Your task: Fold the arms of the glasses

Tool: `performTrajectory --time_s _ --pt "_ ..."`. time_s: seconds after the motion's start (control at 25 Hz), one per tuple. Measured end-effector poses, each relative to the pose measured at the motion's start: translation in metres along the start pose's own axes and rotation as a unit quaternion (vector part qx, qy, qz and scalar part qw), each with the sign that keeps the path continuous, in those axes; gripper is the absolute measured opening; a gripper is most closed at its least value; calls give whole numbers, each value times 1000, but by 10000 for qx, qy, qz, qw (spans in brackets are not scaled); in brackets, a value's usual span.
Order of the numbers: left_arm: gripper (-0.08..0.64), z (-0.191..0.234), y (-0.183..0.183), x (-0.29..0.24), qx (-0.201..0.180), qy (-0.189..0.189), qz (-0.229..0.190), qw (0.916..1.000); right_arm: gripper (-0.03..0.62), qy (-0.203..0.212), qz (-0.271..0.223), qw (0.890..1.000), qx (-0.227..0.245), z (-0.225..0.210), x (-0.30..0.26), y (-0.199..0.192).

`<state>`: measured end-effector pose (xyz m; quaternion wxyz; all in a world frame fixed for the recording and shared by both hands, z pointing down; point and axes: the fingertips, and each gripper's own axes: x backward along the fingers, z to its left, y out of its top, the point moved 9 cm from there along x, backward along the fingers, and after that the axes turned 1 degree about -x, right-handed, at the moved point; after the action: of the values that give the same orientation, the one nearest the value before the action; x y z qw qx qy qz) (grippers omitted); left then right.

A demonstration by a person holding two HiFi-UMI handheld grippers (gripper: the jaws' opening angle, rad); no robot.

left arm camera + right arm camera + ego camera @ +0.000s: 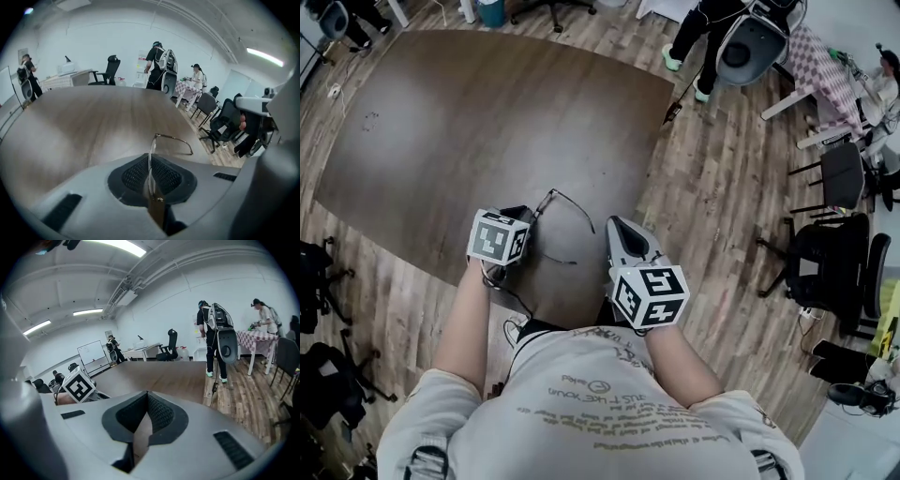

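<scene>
Metal-wire glasses (pixel 171 137), clamped in the left gripper (pixel 150 161) at the near edge of a brown wooden bench (pixel 487 122).
Left fingers are closed on the front frame, with one arm jutting out unfolded over the bench top. Right gripper (pixel 146 399) is just beside it, fingers pressed together with nothing between them.

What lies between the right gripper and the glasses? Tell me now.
Nothing but bare table. The head view shows only its brown surface between the right gripper and the glasses, which the left gripper pinches.
</scene>
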<state>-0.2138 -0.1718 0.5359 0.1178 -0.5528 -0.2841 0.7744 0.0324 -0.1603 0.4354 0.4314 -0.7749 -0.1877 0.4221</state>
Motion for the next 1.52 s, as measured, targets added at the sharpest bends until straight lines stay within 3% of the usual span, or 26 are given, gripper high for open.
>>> performTrajectory --time_s 0.12,0.24,0.56,0.92,1.0,1.24,1.52 --pt "19 23 1 -11 435 -655 171 9968 14 -165 -6 9998 -132 -4 -3 -1" --pt "113 40 3 -22 722 -1337 370 9877 14 -283 1 9993 -252 -5 -9 -2" --pt "123 46 3 -52 761 -2536 1042 9587 14 -471 -36 9988 -125 0 -20 1" --pt "120 40 10 -69 531 -2660 1583 9494 14 -586 -39 9982 -90 4 -24 3" --pt "89 39 12 -70 530 -2646 1621 9492 14 -593 -41 9982 -102 5 -23 3" --pt "40 37 13 -67 285 -2412 1690 9552 14 -600 -45 9981 -129 5 -21 2" --pt "38 30 17 -58 139 -2091 1513 9660 14 -530 -67 9985 -113 2 -19 2"
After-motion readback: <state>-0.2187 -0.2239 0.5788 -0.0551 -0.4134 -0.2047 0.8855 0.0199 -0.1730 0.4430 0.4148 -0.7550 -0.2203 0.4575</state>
